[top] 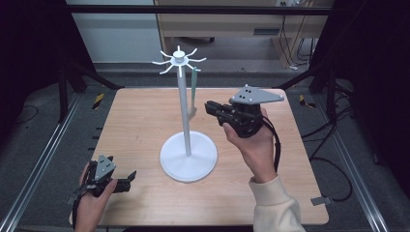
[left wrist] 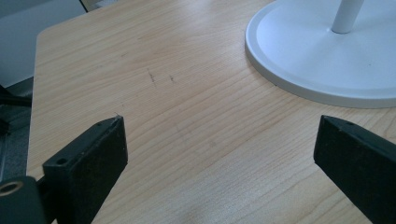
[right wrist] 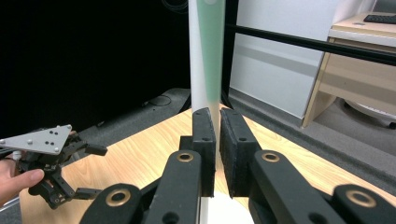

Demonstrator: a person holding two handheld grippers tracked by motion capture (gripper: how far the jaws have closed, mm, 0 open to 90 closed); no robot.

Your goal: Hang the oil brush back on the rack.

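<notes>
White stand [top: 187, 145] blocks table [top: 135, 121] centre; sides free.

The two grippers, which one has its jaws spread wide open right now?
The left gripper, low at the table's near left corner: its jaws stand far apart over bare wood. The right gripper, raised beside the white stand, has its jaws nearly together.

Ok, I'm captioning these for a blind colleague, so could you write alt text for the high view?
A tall white metal stand with a round base and hooked arms on top stands mid-way on a light wooden table, a pale green strip hanging from one hook. The right gripper, held raised, points toward the pole; the left gripper rests open near the table's front left corner.
</notes>
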